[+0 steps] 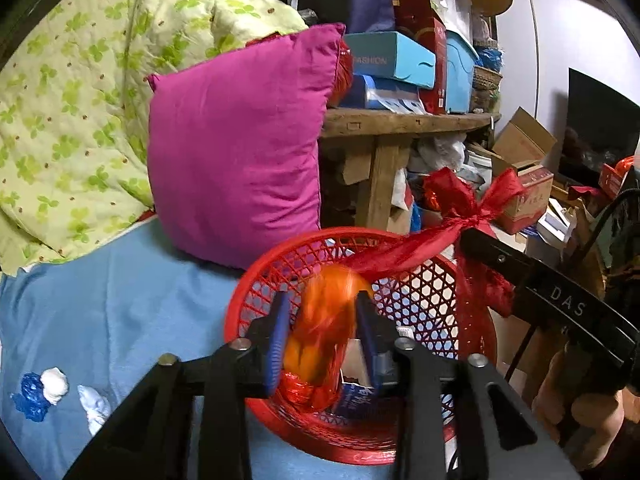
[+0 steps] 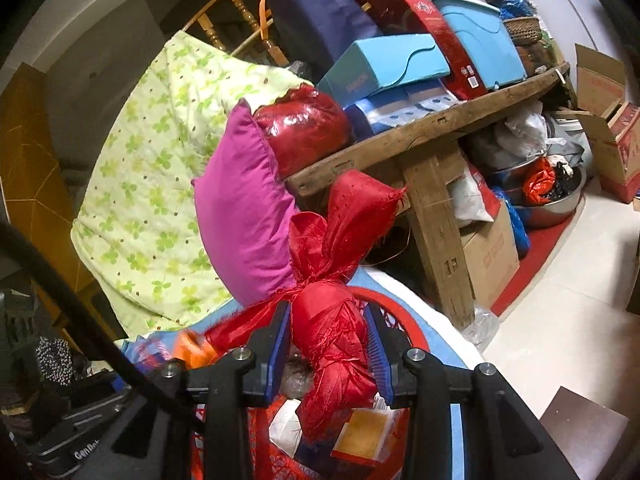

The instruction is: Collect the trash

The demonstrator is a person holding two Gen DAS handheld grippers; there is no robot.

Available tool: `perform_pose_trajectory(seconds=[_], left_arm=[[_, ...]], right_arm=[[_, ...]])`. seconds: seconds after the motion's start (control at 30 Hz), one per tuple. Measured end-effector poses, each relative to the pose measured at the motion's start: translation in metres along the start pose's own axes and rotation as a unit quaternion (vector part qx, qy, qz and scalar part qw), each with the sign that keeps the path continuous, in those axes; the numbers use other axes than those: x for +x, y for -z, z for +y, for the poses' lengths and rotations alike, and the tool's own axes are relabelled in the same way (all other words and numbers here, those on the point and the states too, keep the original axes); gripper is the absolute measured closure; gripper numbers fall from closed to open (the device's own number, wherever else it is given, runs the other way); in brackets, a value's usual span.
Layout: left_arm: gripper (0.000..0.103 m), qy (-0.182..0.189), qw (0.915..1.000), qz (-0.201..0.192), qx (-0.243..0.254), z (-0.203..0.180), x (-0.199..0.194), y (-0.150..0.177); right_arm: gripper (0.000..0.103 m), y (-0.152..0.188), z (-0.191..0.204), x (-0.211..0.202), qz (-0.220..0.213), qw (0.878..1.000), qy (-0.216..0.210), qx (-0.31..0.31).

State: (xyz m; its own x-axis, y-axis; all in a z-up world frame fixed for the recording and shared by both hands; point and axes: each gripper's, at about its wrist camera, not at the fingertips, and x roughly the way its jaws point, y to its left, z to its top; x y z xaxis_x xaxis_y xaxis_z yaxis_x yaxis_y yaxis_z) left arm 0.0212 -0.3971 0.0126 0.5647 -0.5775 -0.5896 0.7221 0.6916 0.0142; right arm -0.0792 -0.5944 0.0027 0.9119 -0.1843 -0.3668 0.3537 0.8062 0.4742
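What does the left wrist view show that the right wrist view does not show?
Only the left wrist view: small blue and white scraps on the blue sheet, and the orange wrapper, blurred, between the left hand-held gripper pads. Only the right wrist view: the metal basin on the floor. Both: the red basket, the red ribbon in the right hand-held gripper, and the pink pillow.
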Motion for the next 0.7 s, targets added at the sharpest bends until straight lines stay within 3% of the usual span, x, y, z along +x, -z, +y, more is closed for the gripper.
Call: perform_pose_trajectory(seconds=[0.03, 0.07, 0.17, 0.4, 0.7], left_arm=[[0.037, -0.001, 1.0000, 0.000, -0.003, 0.001, 0.001, 0.001], [0.031, -0.005, 1.0000, -0.004, -0.006, 0.003, 0.000, 0.003], [0.030, -0.014, 0.9998, -0.013, -0.007, 0.009, -0.005, 0.006], [0.030, -0.071, 0.9971, -0.024, -0.008, 0.032, -0.025, 0.014], [0.029, -0.157, 0.9871, -0.031, -0.008, 0.073, -0.061, 0.034]], right_arm=[[0.059, 0.001, 0.001, 0.002, 0.005, 1.000, -0.003, 0.000], [0.058, 0.002, 0.001, 0.003, 0.009, 1.000, -0.005, 0.000], [0.042, 0.004, 0.005, 0.005, 0.017, 1.000, -0.009, -0.003], [0.042, 0.007, 0.024, 0.005, 0.007, 0.999, -0.036, -0.010], [0.042, 0.022, 0.086, 0.005, -0.016, 0.995, -0.084, -0.057]])
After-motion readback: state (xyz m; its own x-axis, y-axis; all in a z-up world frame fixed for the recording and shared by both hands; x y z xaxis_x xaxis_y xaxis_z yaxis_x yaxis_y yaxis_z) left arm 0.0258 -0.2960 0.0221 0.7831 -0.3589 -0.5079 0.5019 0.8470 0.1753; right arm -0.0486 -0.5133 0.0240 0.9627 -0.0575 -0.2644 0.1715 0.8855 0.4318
